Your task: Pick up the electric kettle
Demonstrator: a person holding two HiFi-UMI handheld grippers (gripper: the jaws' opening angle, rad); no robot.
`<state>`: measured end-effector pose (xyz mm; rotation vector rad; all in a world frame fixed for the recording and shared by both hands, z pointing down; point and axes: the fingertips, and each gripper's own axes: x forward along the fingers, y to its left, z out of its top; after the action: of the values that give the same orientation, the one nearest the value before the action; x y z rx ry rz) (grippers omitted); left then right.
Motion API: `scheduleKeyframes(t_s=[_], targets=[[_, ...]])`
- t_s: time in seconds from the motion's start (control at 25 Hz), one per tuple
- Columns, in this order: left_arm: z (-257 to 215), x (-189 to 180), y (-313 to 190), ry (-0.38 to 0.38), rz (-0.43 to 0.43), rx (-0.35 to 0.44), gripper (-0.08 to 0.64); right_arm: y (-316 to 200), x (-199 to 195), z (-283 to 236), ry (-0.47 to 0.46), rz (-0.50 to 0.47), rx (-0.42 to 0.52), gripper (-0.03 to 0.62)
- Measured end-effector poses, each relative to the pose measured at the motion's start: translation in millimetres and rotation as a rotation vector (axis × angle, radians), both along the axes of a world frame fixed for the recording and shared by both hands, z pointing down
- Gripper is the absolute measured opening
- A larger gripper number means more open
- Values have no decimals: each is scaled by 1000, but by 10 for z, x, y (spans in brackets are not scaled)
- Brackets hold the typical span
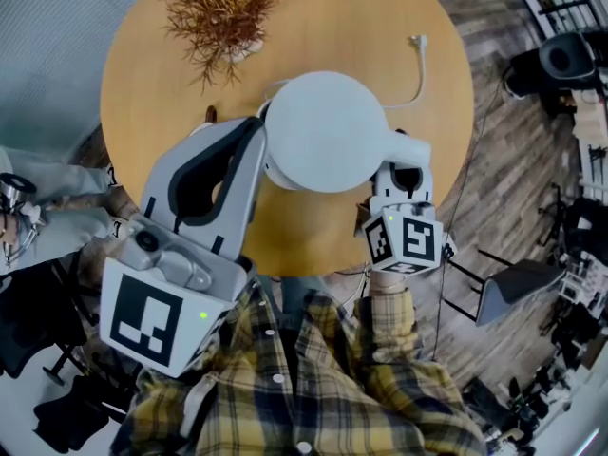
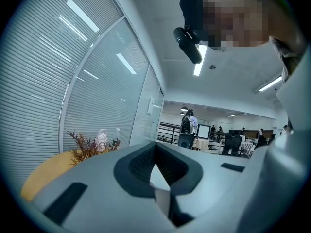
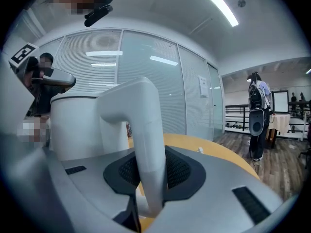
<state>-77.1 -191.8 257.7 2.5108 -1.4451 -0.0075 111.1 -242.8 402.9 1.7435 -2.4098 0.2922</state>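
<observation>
The white electric kettle [image 1: 328,131] is over the round wooden table [image 1: 152,74]. My right gripper [image 1: 404,174] is shut on its curved handle [image 3: 146,149], which stands upright between the black pads, with the kettle body [image 3: 77,125] just beyond. My left gripper [image 1: 258,126] reaches the kettle's far left edge, opposite the handle. In the left gripper view its pads [image 2: 141,169] pinch a thin white lip [image 2: 163,198], and the kettle's pale wall [image 2: 291,144] fills the right side. Whether the kettle touches the table is hidden.
A dried reddish plant [image 1: 223,8] stands at the table's far side. A white cord with a plug [image 1: 418,41] lies at the far right. A grey chair [image 1: 518,288] stands on the wood floor to the right. People stand in the office beyond.
</observation>
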Motion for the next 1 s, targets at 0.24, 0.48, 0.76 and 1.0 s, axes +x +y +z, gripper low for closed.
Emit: scheduleKeyframes(t_s=[0.24,0.48,0.76,1.0], targets=[[-160,87,17,8,5,24,2,44,171,-222,-14,19,15,104],[-342,181,-15,8,7,71,2,115,347,-432,-34,28,22,104],[-456,268,31,2,14,75,2,244,505,-747,-41,15,38,105],[-498,347,115,5,32,74,2,404,600,-1017,-52,6,45,106]])
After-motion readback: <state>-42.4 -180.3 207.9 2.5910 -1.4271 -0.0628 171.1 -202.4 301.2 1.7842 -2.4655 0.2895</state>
